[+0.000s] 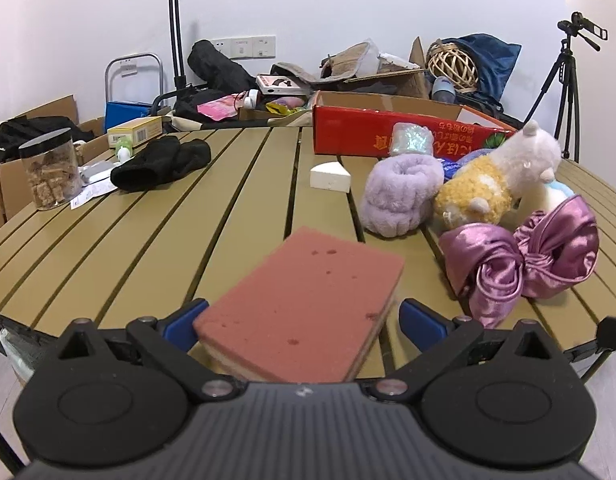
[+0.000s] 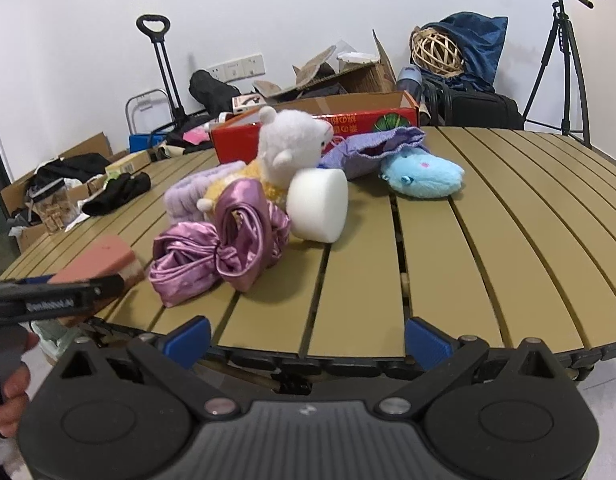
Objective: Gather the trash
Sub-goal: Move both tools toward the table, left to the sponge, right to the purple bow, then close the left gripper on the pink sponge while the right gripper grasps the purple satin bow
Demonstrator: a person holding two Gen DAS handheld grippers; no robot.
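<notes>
A pink-topped sponge (image 1: 304, 280) with a pale underside lies at the near edge of the slatted tan table (image 1: 148, 240). My left gripper (image 1: 304, 320) is open around it: the left pad is at the sponge's side, and a gap shows by the right pad. In the right wrist view the sponge (image 2: 100, 258) shows at far left, behind the left gripper's black finger (image 2: 68, 292) and a hand (image 2: 12, 396). My right gripper (image 2: 308, 340) stands open at the table's near edge with nothing between its fingers.
A purple satin bow (image 2: 224, 256), a plush alpaca (image 1: 508, 176), a lilac fuzzy band (image 1: 400, 196), a white foam cylinder (image 2: 318, 210) and a blue plush (image 2: 424, 176) cluster mid-table. A white foam wedge (image 1: 330, 178), red box (image 1: 388, 128), black cloth (image 1: 160, 164) and jar (image 1: 50, 168) lie farther back.
</notes>
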